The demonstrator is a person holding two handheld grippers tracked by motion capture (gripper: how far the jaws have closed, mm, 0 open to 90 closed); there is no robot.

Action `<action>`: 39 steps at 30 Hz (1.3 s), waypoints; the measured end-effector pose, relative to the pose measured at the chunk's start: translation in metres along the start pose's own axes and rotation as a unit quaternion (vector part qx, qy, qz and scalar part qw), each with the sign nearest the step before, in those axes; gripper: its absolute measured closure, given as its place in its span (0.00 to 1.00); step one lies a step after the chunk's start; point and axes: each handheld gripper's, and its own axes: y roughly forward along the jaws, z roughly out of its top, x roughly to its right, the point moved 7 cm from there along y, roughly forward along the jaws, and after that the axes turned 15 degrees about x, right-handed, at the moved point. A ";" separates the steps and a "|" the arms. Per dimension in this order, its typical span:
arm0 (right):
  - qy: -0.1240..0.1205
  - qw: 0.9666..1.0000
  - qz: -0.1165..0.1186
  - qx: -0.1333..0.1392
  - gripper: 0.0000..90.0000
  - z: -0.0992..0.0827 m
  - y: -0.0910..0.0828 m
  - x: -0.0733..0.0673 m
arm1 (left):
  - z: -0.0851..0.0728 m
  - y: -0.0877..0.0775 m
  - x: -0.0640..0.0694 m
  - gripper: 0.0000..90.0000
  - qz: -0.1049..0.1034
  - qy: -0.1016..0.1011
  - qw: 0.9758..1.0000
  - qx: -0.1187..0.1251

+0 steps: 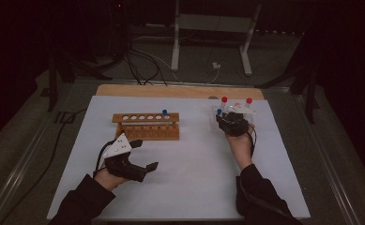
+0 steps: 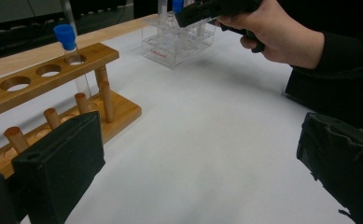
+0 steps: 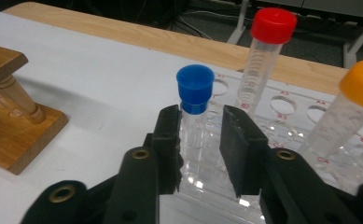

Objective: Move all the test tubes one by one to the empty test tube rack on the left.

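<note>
The work in hand is judged to be the transfer of capped tubes from the clear rack (image 3: 282, 126) to the wooden rack (image 1: 146, 125). One blue-capped tube (image 1: 165, 114) already stands in the wooden rack; its other holes are seen unfilled, so most of the transfer is judged to remain. The right gripper (image 3: 200, 140) is placed at the clear rack, with a second blue-capped tube (image 3: 194, 109) standing between its jaws. The jaws are drawn close on either side of the tube just below the cap, but a narrow gap shows beside the right-hand pad, so a firm grip cannot be confirmed. Beyond the jaws, a red-capped tube (image 3: 268, 56) and an orange-capped tube (image 3: 345, 112) are seen waiting. The left gripper (image 2: 202, 177) is held wide apart and empty over the white mat (image 2: 207, 140), with the wooden rack just beside its left-hand jaw. Jaw contact is resolved in the right gripper view; rack occupancy is read from the high view.
</note>
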 end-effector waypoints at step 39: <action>-0.047 0.998 0.012 0.043 0.86 0.051 -0.034 -0.021 | 0.008 0.000 0.001 0.02 -0.013 -0.008 1.000 0.004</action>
